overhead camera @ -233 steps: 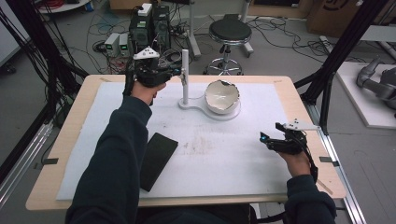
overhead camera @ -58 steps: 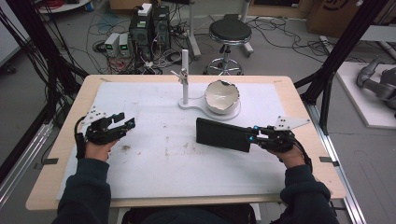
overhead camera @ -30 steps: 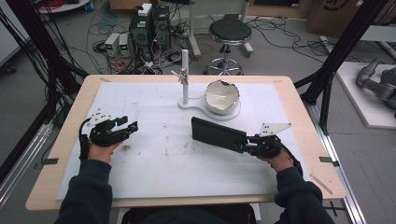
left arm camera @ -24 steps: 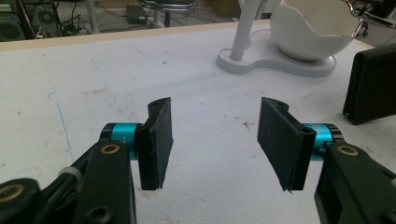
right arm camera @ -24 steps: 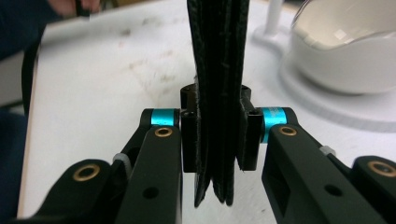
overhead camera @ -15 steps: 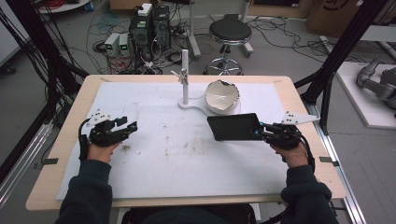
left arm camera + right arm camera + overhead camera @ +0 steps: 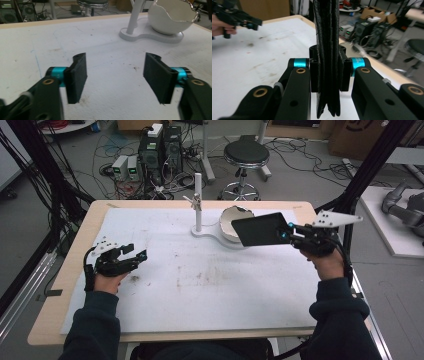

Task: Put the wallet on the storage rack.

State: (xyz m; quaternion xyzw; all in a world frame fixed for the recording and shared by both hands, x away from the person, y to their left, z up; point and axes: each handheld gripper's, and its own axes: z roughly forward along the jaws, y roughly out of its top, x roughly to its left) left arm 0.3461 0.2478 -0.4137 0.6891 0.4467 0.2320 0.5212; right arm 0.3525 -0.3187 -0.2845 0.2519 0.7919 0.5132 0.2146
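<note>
Wallet lifted, not yet set down.
Right claw (image 7: pixel 289 231) grips the black wallet (image 7: pixel 258 229) at two o'clock over the bench (image 7: pixel 75 250); left claw (image 7: pixel 134 257) gapes empty at nine.

Beyond your table (image 7: pixel 70 270): black stool (image 7: pixel 245 155), PC towers (image 7: pixel 160 145) w/ cables at far-left, cardboard boxes (image 7: pixel 360 132) far-right, grey floor.

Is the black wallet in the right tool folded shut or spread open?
Folded shut. In the right gripper view the wallet shows edge-on, its leather layers pressed together between the right tool jaws. From above it reads as one flat slab.
</note>
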